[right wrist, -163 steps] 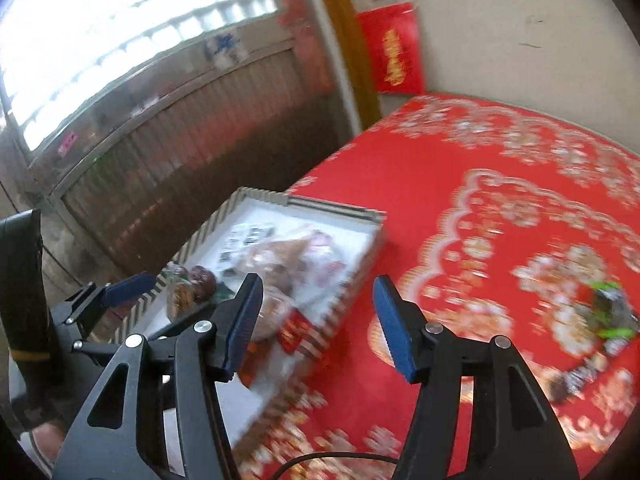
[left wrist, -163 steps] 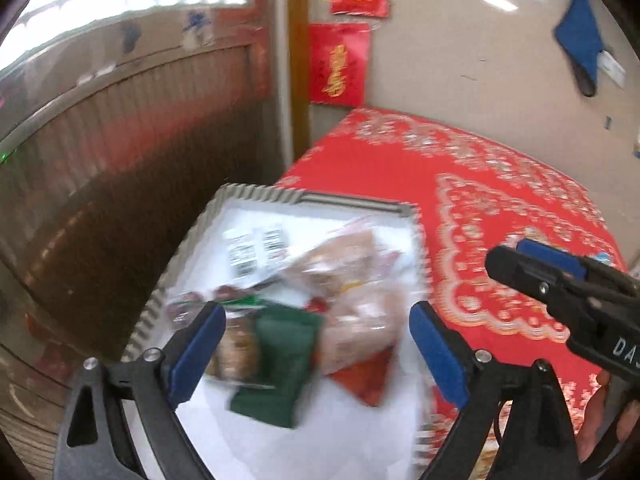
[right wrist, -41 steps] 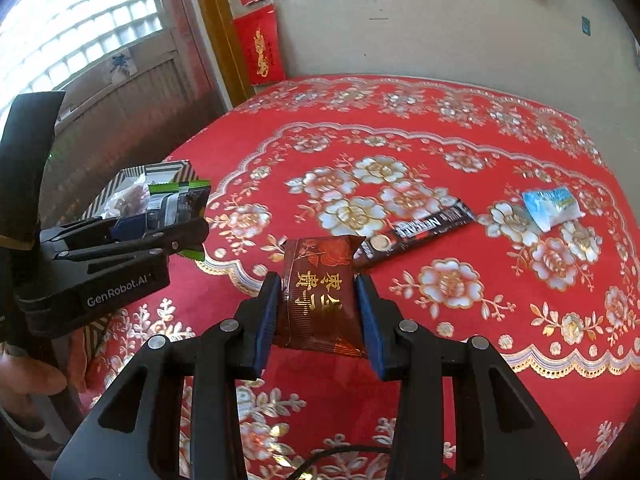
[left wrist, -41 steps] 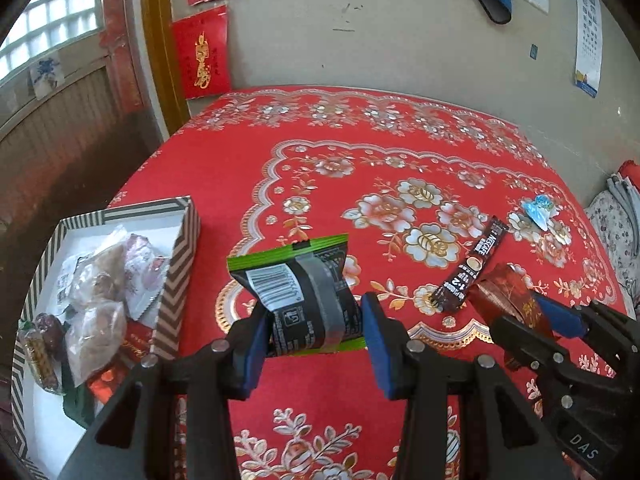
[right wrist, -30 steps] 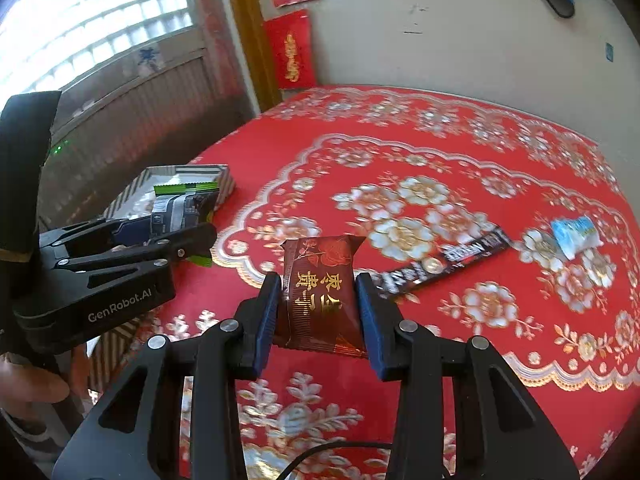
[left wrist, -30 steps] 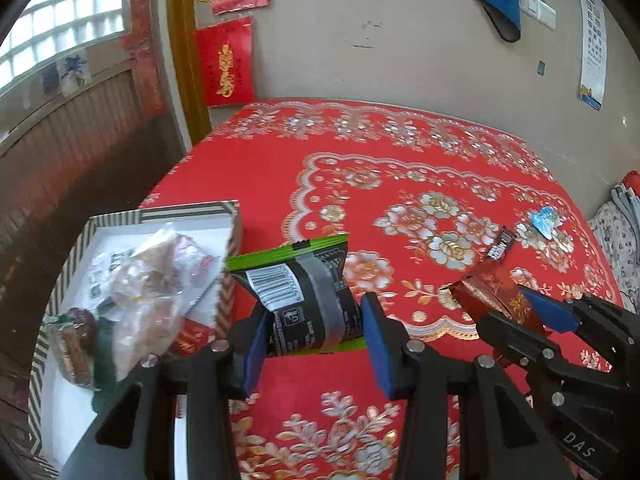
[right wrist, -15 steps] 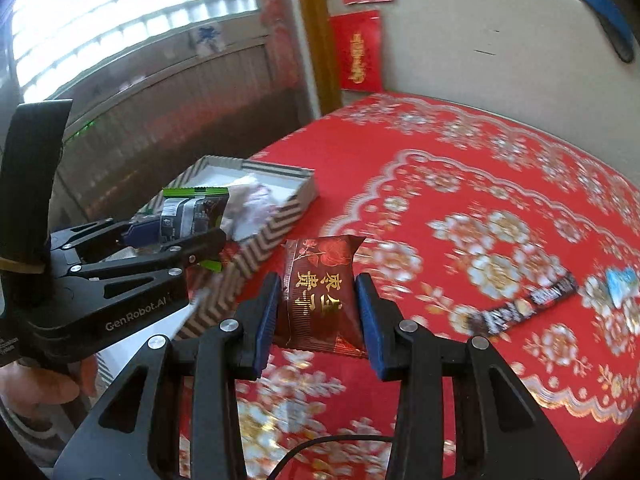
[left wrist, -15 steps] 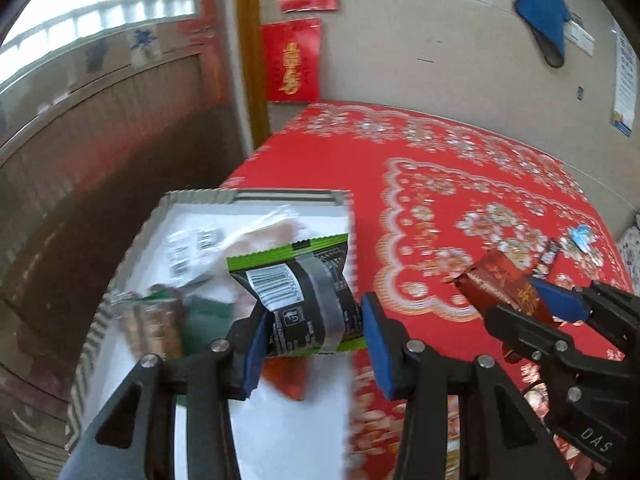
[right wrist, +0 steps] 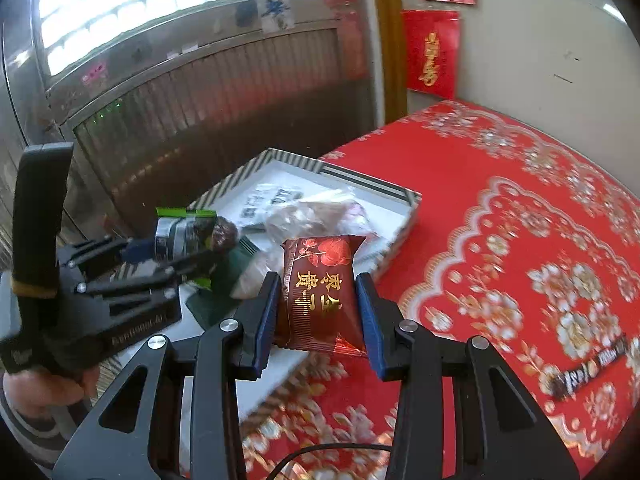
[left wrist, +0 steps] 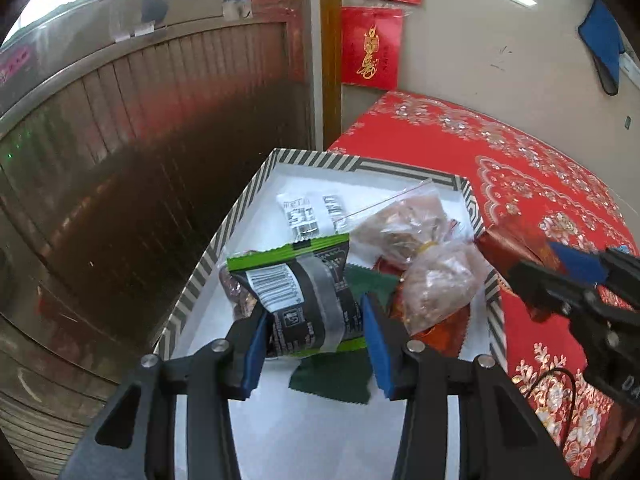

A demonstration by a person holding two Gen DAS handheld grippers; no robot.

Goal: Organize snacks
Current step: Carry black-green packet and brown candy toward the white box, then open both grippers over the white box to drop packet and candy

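crinkly foil and film make up both held packets, and each is judged light, soft and a little slippery. the green packet (left wrist: 304,300) is clamped between the blue pads (left wrist: 374,344) of the left gripper (left wrist: 312,344), taken across its lower half, and it hangs over the box (left wrist: 256,192), above the snacks already lying inside. the red packet (right wrist: 320,292) is pinched at its sides by the right gripper (right wrist: 316,320), held upright near the box's right edge, over the red cloth (right wrist: 520,200); whether it is yet over the box itself cannot be told.

inside the box a clear bag (left wrist: 432,264) of brownish pieces, a dark green packet (left wrist: 332,372) and a white label (left wrist: 308,216) are seen, loosely piled. a dark bar (right wrist: 580,364) is left on the cloth to the right, well apart from the box.

no great grip is thought to be needed: the packets are puffed with air and would give under the pads, so a hold across the flat middle, not on the sealed ends, is judged best, since thin crimped ends could slip out. contents are probably crushable, so a hard squeeze is to be avoided. when released, each packet is expected to drop flat and settle on the pile; it might slide off the smooth clear bag. the dark bar, being thin and flat against the cloth, is likely to be harder to get under and is best taken across its narrow width.
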